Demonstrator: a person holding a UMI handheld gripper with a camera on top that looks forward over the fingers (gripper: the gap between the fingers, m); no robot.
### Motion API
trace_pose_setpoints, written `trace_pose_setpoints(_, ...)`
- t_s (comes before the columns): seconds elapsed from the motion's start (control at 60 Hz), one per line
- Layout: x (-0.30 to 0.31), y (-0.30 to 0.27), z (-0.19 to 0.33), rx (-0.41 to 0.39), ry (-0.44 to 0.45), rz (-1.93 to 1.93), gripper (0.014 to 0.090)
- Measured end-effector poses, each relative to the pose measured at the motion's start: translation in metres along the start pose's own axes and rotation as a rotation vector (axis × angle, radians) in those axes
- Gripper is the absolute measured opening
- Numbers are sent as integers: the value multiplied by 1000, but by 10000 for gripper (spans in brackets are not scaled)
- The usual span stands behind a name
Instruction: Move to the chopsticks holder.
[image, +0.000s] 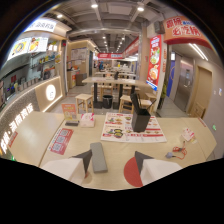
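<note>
A black chopsticks holder (140, 119) stands upright on the far right part of the light wooden table (35, 135), on a printed menu mat (127, 127), well beyond the fingers. My gripper (112, 159) is open, its two white fingers with dark tips apart low over the near table edge. Nothing is between them. A grey flat case (98, 157) lies just beside the left fingertip (86, 157). A red round sticker (132, 172) shows under the right finger (141, 159).
A tissue box (88, 119) and a small sign stand (69, 113) sit left of the mat. A red QR sticker (61, 140) lies at left. Small packets (179, 150) rest at right. Beyond the table are wooden stools, more tables and a food counter at left.
</note>
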Motion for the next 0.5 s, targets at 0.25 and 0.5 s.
trace_pose_setpoints(0.25,19,-1,-7,11,-23,4,842)
trace_pose_setpoints(0.5,89,4,16,-4,25,22,844)
